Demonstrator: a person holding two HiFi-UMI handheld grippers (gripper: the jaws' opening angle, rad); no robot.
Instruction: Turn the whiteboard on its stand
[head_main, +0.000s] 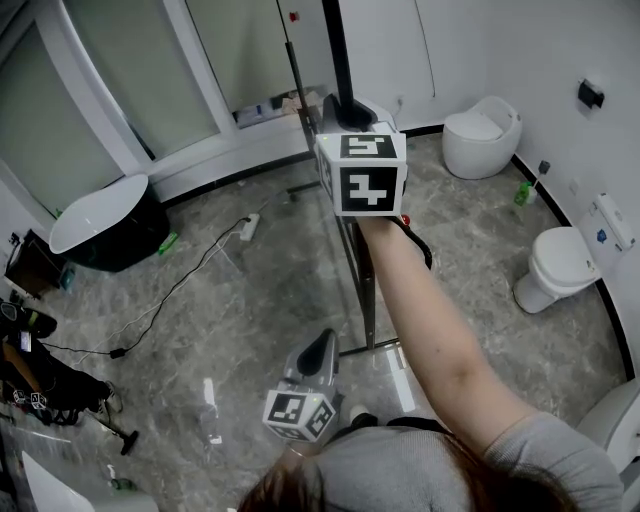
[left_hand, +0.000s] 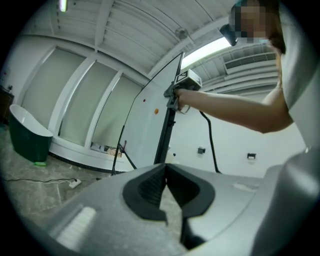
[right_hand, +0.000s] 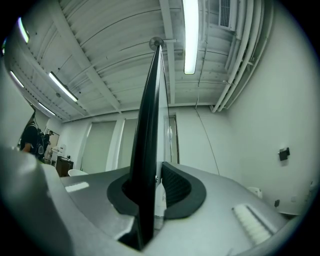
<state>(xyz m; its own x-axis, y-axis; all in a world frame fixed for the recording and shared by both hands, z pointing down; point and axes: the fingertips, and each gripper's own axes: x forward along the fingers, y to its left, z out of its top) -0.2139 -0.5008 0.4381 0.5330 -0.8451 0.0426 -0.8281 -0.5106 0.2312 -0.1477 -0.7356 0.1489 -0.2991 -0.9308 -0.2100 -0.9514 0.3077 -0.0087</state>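
Observation:
The whiteboard (head_main: 300, 95) is seen edge-on from above, carried on a dark metal stand (head_main: 368, 290). My right gripper (head_main: 352, 115) is raised at arm's length to the board's edge, with its marker cube hiding the jaws in the head view. In the right gripper view the black edge of the whiteboard (right_hand: 150, 125) runs up between the pads, and the right gripper (right_hand: 156, 172) is shut on it. My left gripper (head_main: 320, 348) hangs low near my body, away from the stand. Its jaws (left_hand: 165, 170) are shut with nothing between them. The board's white face (left_hand: 142, 130) shows in the left gripper view.
A black and white bathtub (head_main: 100, 225) stands at the left. A power strip (head_main: 248, 228) with a trailing cable lies on the marble floor. Two toilets (head_main: 560, 265) (head_main: 482, 135) and a green bottle (head_main: 522, 192) are at the right. Dark gear (head_main: 40, 380) lies lower left.

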